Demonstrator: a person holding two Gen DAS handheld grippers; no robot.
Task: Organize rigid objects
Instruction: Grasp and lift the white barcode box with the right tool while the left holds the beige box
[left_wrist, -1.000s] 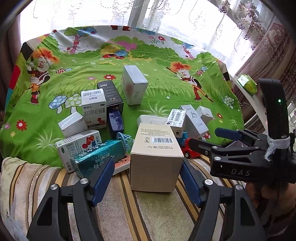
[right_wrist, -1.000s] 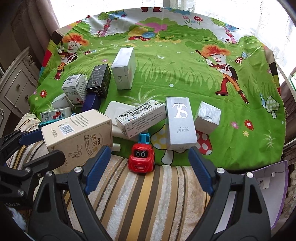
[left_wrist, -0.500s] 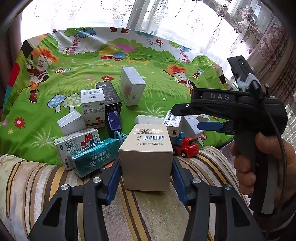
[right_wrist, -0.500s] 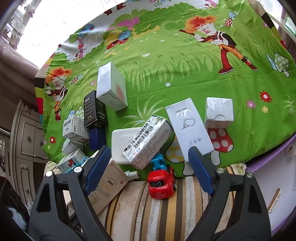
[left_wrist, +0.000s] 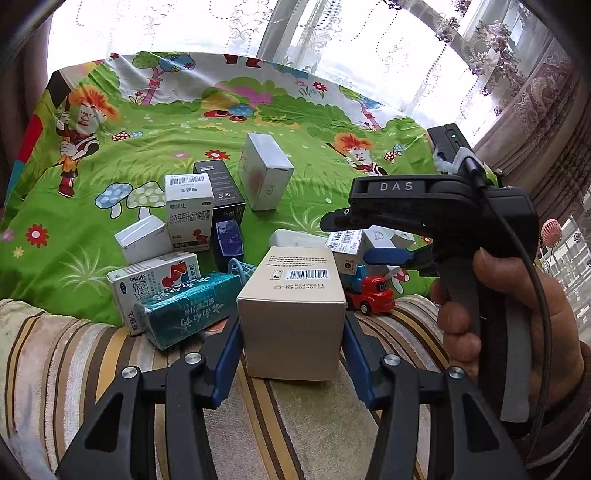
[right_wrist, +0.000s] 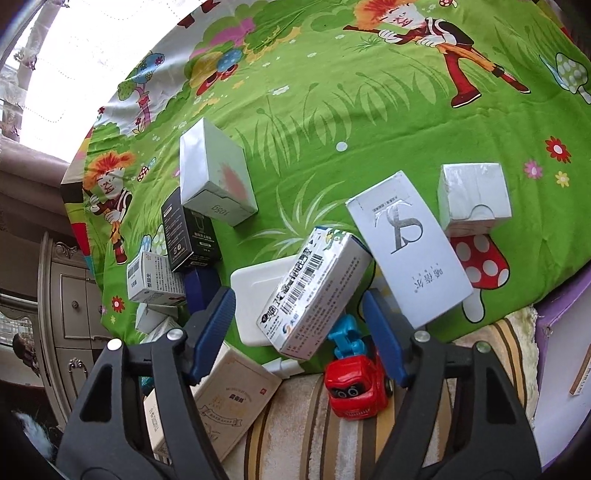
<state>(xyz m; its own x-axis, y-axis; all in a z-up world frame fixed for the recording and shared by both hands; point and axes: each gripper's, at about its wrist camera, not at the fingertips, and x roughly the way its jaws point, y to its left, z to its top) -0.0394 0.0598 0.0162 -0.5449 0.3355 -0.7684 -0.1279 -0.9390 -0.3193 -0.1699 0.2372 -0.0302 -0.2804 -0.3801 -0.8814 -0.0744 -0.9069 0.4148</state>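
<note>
Boxes (right_wrist: 317, 291) crowd the cloth's (right_wrist: 369, 96) near edge; its far half lies open.

Bright lace-curtained window (left_wrist: 332, 44); carved cabinet (right_wrist: 70, 314) beside.

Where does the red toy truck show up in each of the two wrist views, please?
Left wrist: the red toy truck sits right of centre, beside the beige box.
Right wrist: the truck is low centre, between the tong tips.
Shared landmark: the barcode box just behind it.
</note>
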